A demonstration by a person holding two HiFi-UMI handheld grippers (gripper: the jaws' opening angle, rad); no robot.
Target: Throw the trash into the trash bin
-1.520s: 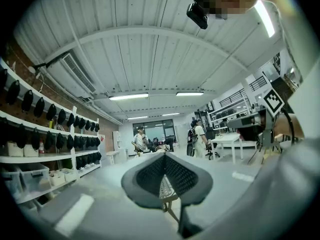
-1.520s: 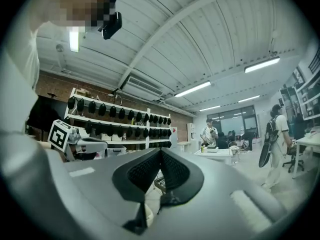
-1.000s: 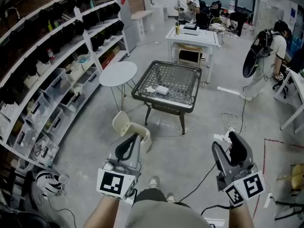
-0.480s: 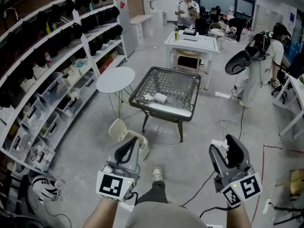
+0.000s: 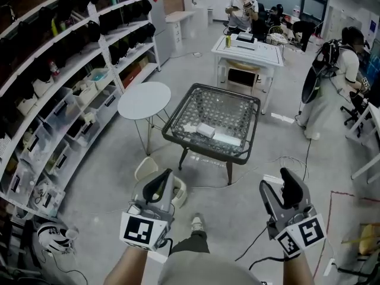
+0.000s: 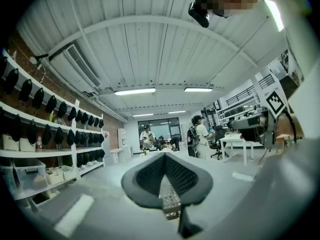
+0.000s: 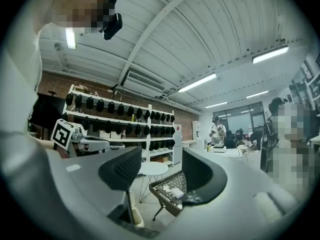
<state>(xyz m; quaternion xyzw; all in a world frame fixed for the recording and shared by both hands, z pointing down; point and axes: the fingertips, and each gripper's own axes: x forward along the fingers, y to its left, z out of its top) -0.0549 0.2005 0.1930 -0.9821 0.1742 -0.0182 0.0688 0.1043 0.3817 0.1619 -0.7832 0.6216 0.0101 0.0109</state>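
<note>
Several white pieces of trash (image 5: pixel 205 129) lie on a dark mesh-topped table (image 5: pixel 237 103) ahead of me; in the right gripper view the trash (image 7: pixel 176 191) shows between the jaws, far off. A cream trash bin (image 5: pixel 144 169) stands on the floor near the table, partly hidden behind my left gripper (image 5: pixel 164 175). That gripper's jaws meet at the tips with nothing in them, as the left gripper view (image 6: pixel 164 156) also shows. My right gripper (image 5: pixel 278 180) is open and empty, held level beside the left one (image 7: pixel 161 166).
Long white shelves (image 5: pixel 59 94) with bins and dark caps run along the left. A round white table (image 5: pixel 144 100) stands left of the mesh table. A white desk (image 5: pixel 249 47) and people (image 5: pixel 330 79) are beyond. Cables (image 5: pixel 288 159) cross the floor.
Both grippers have been carried forward together toward the mesh table, which now sits nearer. The bin has slid partly behind the left gripper. Neither gripper's jaws have changed.
</note>
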